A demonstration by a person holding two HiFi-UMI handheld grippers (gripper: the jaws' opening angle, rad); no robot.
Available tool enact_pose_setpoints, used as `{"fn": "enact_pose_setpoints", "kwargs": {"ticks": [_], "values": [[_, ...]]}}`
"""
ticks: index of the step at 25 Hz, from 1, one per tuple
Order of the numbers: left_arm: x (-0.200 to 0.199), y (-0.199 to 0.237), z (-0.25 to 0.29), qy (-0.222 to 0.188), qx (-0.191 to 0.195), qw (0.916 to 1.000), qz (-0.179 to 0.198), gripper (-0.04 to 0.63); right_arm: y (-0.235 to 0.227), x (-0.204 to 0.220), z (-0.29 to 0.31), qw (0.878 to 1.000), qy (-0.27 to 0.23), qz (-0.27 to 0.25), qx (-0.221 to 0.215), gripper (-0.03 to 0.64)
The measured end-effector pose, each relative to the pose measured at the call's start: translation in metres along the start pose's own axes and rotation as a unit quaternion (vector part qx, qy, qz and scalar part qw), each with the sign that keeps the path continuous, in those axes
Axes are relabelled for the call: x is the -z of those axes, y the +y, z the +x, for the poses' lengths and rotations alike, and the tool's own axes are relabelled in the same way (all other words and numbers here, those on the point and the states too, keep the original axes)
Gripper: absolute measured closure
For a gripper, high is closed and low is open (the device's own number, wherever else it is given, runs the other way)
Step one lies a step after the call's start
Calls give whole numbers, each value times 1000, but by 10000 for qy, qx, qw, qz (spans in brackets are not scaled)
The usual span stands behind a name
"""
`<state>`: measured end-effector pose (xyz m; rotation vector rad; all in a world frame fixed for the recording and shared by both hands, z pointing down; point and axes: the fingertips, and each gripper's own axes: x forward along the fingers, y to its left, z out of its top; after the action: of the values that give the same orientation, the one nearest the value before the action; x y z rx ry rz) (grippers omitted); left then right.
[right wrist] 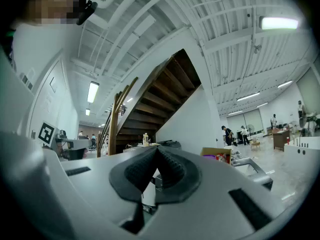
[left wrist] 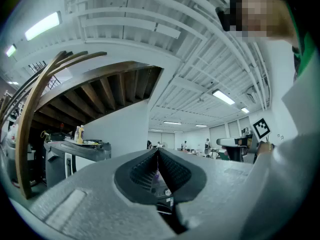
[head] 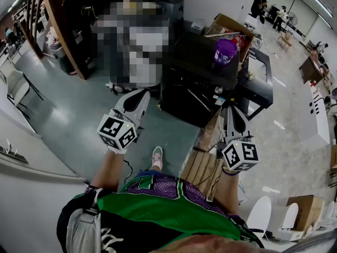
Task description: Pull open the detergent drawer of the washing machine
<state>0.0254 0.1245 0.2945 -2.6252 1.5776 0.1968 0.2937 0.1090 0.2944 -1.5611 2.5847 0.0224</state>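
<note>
**Asker:** How do your tongs stand at this moment?

**Me:** The left tongs [head: 141,95] are closed. Their two ribbed black pads meet at the tips and nothing is between them. The right tongs [head: 231,111] are the same, pads pressed together and empty. Both point forward, away from me, and each one shows its cube with square markers towards me.

**Asker:** And the detergent drawer, where is it?

**Me:** I cannot pick it out in any view. Ahead of me I see a black box-shaped machine [head: 195,75], a little beyond the tips, between my two tongs. Neither of the tongs touches it. On its top, near the far right corner, stands a round purple plastic container [head: 225,50]. Whether this machine carries the drawer I cannot tell.

**Asker:** What else is around?

**Me:** A pallet of wooden slats [head: 200,165] lies on the floor just before the machine, beside my right arm. An open brown cardboard box [head: 231,26] is behind the machine. The grey-green floor [head: 73,115] spreads out at the left, under the left tongs
</note>
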Motion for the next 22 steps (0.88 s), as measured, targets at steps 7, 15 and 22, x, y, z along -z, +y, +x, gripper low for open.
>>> {"fn": "enact_pose_setpoints", "kwargs": {"ticks": [7, 15, 22], "values": [[0, -7, -6, 13, -1, 10000, 49, 578, 2, -1, -9, 10000, -29, 0, -23, 615], [0, -14, -9, 17, -18, 10000, 26, 578, 1, 0, -9, 9999, -86, 33, -117, 615], [-1, -14, -6, 89, -11, 10000, 36, 578, 3, -2, -5, 9992, -200, 252, -238, 615]]}}
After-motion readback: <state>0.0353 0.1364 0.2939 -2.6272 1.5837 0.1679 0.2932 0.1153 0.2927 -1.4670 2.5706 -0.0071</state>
